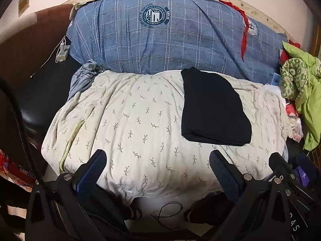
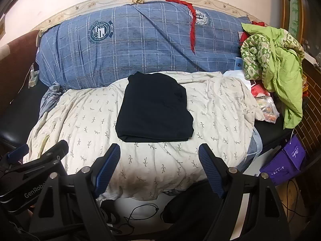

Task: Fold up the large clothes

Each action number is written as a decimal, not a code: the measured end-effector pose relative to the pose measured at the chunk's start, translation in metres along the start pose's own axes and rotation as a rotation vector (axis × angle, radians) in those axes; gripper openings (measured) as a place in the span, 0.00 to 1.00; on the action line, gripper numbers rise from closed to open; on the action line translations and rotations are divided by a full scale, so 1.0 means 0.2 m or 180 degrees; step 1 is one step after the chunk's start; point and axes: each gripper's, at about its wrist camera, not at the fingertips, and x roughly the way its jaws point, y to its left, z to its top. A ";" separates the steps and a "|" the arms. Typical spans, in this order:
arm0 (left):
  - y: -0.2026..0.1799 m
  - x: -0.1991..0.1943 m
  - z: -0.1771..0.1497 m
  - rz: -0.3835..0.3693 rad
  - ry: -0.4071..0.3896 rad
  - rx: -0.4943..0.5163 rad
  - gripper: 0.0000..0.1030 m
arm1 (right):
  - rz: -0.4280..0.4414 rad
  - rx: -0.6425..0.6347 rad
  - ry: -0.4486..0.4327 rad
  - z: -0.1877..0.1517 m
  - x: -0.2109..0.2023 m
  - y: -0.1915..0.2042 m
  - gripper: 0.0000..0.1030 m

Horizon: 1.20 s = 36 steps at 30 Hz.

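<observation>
Two grippers, both spread wide with nothing between the fingers. Left gripper (image 1: 157, 165) fills the bottom of the left wrist view, blue ribbed pads (image 1: 92, 171) apart, hanging over the near edge of the cream leaf-print duvet (image 1: 130, 124). Right gripper (image 2: 159, 158) sits at the bottom of the right wrist view, same stance, pads (image 2: 107, 168) clear of the fabric. Each gripper shows in the other's camera: the right at the lower right edge of the left wrist view, the left at the lower left of the right wrist view, side by side, close together. Folded black garment (image 2: 153, 108) lies flat on the duvet, centre of the right wrist view, right of centre in the left wrist view (image 1: 212, 108), folded edge nearest the grippers, not touched by either. Behind it, across the upper half of both frames, a blue plaid duvet (image 2: 140, 48) with round crests, bunched against the wall; a red strip of cloth (image 2: 192, 28) drapes over its right part. Right edge: a lime green garment (image 2: 286, 76) heaped with a green-patterned cloth (image 2: 254, 60), a clear plastic bag (image 2: 267, 108) below them, a purple bag (image 2: 289, 160) at lower right. Left edge of the left wrist view: a white power strip (image 1: 63, 52) with its cable. Bottom centre: a thin black cord (image 2: 140, 214) looped on the white floor.
</observation>
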 end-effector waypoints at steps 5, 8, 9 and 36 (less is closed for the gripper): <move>-0.03 0.01 0.01 -0.0005 0.0005 0.0026 0.99 | -0.0027 -0.0001 0.0004 0.01 0.01 -0.02 0.78; -0.04 0.02 0.02 -0.0006 0.0013 0.0033 0.99 | -0.0042 -0.0007 0.0004 0.02 0.01 -0.03 0.78; -0.04 0.02 0.02 -0.0005 0.0015 0.0032 0.99 | -0.0046 -0.0008 0.0006 0.03 0.02 -0.03 0.78; -0.08 0.11 0.06 0.0044 0.0095 0.0021 0.99 | -0.0069 0.0000 0.0087 0.07 0.11 -0.04 0.78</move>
